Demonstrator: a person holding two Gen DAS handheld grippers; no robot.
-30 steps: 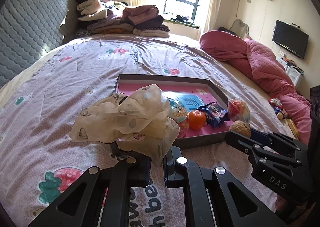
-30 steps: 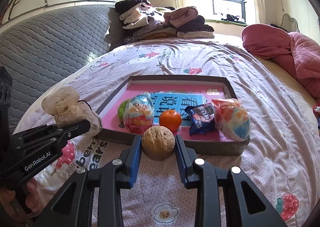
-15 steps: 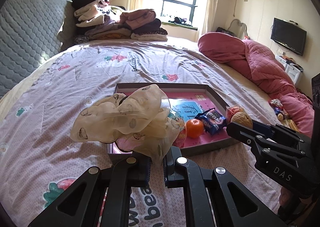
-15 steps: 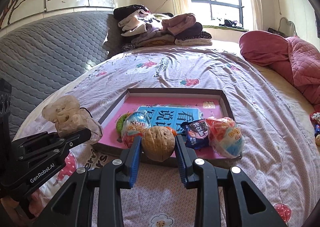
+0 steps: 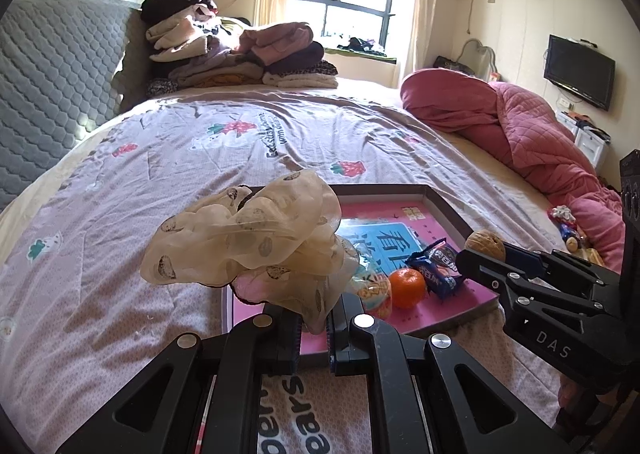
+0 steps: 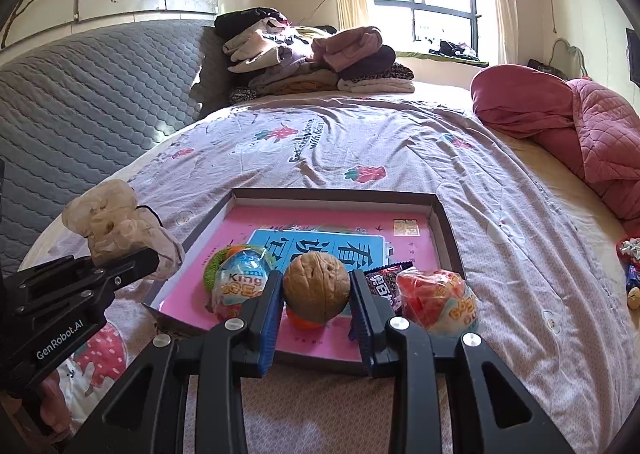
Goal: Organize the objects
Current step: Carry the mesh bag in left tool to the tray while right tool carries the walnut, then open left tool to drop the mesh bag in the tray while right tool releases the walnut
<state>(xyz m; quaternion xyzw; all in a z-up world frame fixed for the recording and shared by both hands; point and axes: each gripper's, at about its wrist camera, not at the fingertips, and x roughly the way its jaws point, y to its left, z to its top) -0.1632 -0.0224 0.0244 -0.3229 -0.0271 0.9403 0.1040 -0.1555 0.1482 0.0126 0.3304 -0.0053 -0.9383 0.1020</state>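
Both grippers (image 5: pixel 314 328) (image 6: pixel 316 308) tilted downward — loaded.

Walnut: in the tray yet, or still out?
Out. The walnut is clamped between the right tool's blue pads, held above the tray's near edge, not resting on its pink floor.

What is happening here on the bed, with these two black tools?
A person is tidying small things into a shallow box on the bed. The left tongs are shut on a sheer cream scrunchie, held over the box's near left corner. The right tongs grip a walnut above the box's front part, where an orange, a toy egg and snack packets already lie.
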